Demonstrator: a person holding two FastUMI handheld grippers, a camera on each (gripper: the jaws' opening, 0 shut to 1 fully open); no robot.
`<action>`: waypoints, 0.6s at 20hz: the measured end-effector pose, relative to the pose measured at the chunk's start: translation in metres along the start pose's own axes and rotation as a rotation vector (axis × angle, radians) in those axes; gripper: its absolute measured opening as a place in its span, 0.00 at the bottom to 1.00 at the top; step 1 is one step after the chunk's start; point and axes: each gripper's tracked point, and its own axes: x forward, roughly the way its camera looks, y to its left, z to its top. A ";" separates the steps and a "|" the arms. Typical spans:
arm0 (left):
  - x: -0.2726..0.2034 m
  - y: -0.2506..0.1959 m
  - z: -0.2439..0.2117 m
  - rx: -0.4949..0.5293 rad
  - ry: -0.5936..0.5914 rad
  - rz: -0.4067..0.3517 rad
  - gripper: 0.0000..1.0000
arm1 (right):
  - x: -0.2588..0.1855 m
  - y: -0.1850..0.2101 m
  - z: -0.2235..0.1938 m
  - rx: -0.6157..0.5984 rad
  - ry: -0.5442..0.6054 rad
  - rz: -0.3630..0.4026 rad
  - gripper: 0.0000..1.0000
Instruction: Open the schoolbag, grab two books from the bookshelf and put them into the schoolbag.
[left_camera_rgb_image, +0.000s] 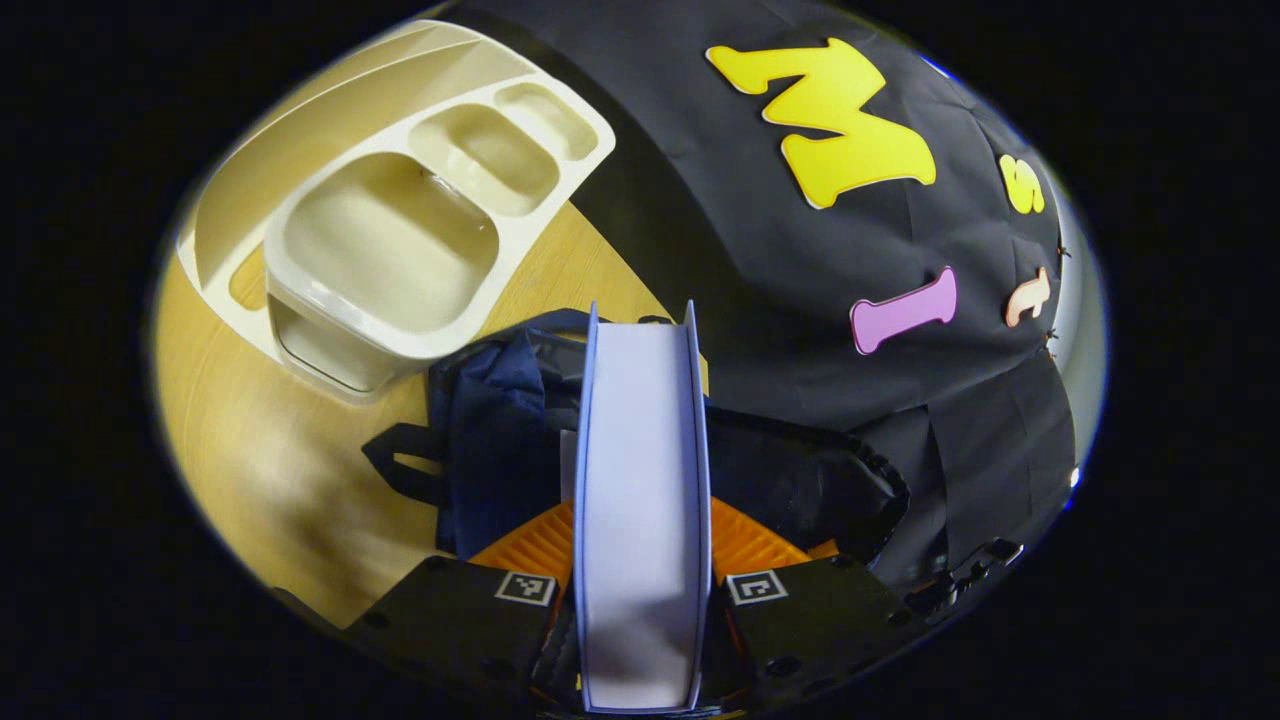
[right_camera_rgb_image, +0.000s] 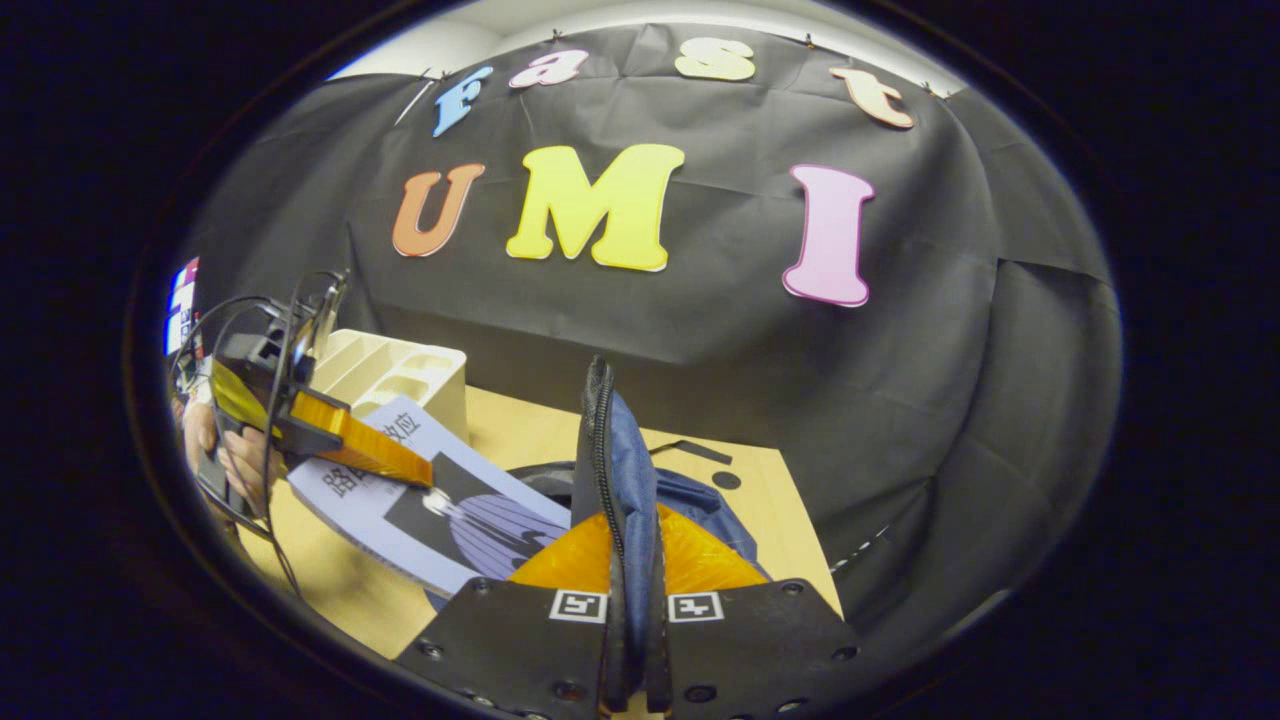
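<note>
In the left gripper view, the left gripper (left_camera_rgb_image: 642, 590) pinches a book (left_camera_rgb_image: 642, 480) between its two fingers, which press on the covers from either side; the book stands on edge with its pale page block facing the camera and its thin blue covers running away up the middle of the picture; beyond and below the book lies the dark blue schoolbag (left_camera_rgb_image: 500, 440) on the wooden table (left_camera_rgb_image: 270, 480), its black strap loop (left_camera_rgb_image: 400, 465) lying out to the left and its dark opening spreading to the right of the book; further back on the table, to the upper left, stands the cream bookshelf (left_camera_rgb_image: 400, 220), a moulded holder with several compartments, tilted in this view and set just behind the bag.

In the right gripper view, the right gripper (right_camera_rgb_image: 630, 610) is pressed together on an upright flap of the schoolbag (right_camera_rgb_image: 625, 480), the zipper edge held between both fingers and rising straight up the centre; the rest of the bag sits low on the table (right_camera_rgb_image: 760, 510) behind the flap; to the left, the left gripper (right_camera_rgb_image: 425, 478), held by a hand (right_camera_rgb_image: 235, 460), grips the book (right_camera_rgb_image: 450, 500) at an angle, cover up, its lower end near the bag's opening; the bookshelf (right_camera_rgb_image: 390, 375) stands behind it against the booth wall.
</note>
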 end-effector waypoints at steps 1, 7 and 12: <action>0.006 0.001 0.000 -0.017 -0.005 -0.001 0.48 | 0.000 0.001 0.000 0.002 0.000 0.004 0.07; 0.037 0.013 0.000 -0.076 -0.074 -0.014 0.52 | -0.003 0.009 0.006 -0.021 -0.029 0.024 0.07; 0.056 0.008 -0.012 -0.132 -0.102 -0.074 0.55 | -0.007 0.013 0.016 -0.058 -0.057 0.027 0.07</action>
